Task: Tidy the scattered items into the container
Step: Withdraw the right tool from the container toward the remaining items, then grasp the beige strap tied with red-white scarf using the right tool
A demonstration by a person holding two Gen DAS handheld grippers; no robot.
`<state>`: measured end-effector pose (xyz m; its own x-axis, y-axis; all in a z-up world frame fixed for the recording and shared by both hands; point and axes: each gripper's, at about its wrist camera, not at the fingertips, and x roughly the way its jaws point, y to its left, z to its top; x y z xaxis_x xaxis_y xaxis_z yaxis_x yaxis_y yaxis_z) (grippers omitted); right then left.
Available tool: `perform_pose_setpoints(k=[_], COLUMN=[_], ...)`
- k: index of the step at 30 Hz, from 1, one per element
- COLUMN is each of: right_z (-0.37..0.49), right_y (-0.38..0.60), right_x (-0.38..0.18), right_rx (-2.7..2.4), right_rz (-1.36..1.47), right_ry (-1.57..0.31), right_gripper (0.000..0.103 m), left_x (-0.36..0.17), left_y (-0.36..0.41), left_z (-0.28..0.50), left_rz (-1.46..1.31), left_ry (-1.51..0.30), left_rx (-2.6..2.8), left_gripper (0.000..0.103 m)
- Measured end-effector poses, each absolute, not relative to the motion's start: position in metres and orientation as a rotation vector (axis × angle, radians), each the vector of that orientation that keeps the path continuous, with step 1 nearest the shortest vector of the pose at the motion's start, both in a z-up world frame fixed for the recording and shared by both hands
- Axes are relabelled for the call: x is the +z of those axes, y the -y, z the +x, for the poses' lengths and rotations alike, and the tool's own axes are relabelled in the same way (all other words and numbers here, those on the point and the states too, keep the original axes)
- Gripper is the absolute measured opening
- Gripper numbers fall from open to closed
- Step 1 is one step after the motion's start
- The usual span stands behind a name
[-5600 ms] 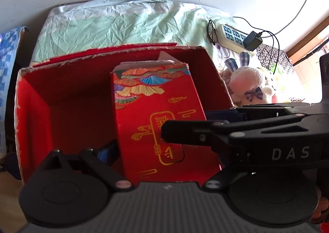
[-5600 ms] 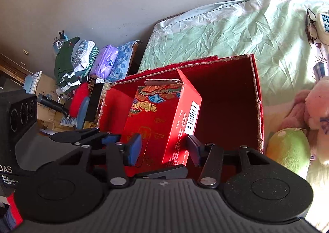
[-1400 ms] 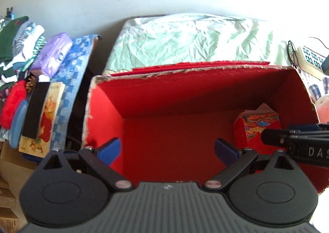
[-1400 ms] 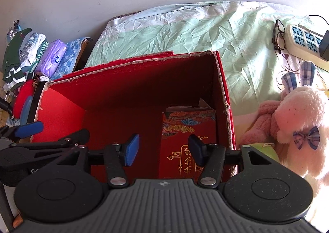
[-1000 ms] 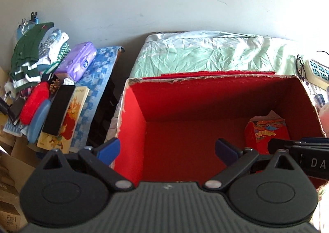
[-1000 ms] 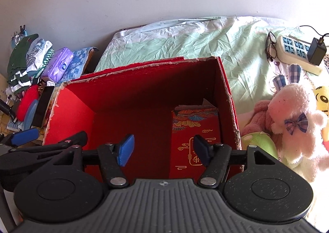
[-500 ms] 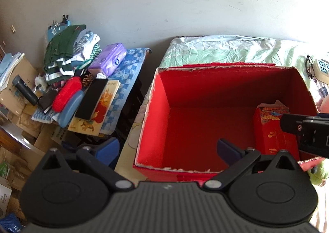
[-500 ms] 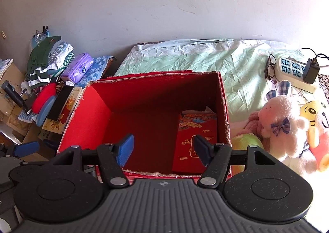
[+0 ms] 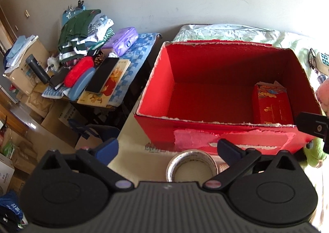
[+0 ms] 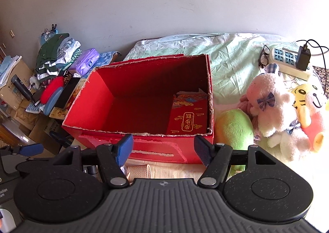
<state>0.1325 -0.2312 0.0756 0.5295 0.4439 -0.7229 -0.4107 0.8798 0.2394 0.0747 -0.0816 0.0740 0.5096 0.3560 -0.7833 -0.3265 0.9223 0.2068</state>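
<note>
Red box — the container — sits on the bed, open at the top, with one item already inside: a red gift carton standing against its right inner wall, seen in both wrist views. Judged from that, one put-away is done and the step in hand is picking the next scattered item. Going left to right: the left tool hovers short of the box's near wall with its blue-tipped fingers spread wide and nothing between them; a tape roll lies flat on the bed just below and between those fingers, near the box front but apart from it, partly hidden by the tool body. Further right, the right tool is also spread and empty, aimed at the box's near wall; a tan rolled item lies just under its left finger — cannot tell what it is. Right of the box, a green plush touches or nearly touches the box's side, with a white plush bunny and a yellow plush beyond. Next move likely calls for lowering the left tool around the tape rim, pinching one wall of it, then lifting over the box's near edge.
</note>
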Motion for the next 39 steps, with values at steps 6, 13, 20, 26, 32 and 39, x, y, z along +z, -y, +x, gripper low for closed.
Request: perform_pose_setpoints(k=[6, 13, 20, 26, 32, 39], right_z=[0.117, 0.101, 0.102, 0.113, 0.129, 0.134], right_y=[0.244, 0.256, 0.261, 0.25, 0.247, 0.234], right_x=[0.061, 0.016, -0.02, -0.033, -0.054, -0.063], right_rx=[0.515, 0.553, 0.669, 0.802, 0.891, 0.95], right_rz=[0.054, 0.05, 0.139, 0.178, 0.213, 0.215], right_ry=[-0.882, -0.961, -1.09, -1.138, -1.264, -1.321], right_gripper=[0.068, 0.061, 0.05, 0.05, 0.049, 0.048], left_x=[0.064, 0.045, 0.036, 0.029, 0.004, -0.018], left_y=[0.077, 0.064, 0.091, 0.132, 0.144, 0.137], left_z=[0.058, 0.024, -0.023, -0.027, -0.015, 0.0], left_rz=[0.015, -0.033, -0.051, -0.04, -0.097, -0.141], left_ry=[-0.952, -0.967, -0.942, -0.918, -0.987, -1.043], left_rx=[0.385, 0.27, -0.042, -0.247, -0.349, -0.34], left_gripper=[0.102, 0.102, 0.101, 0.1, 0.09, 0.086])
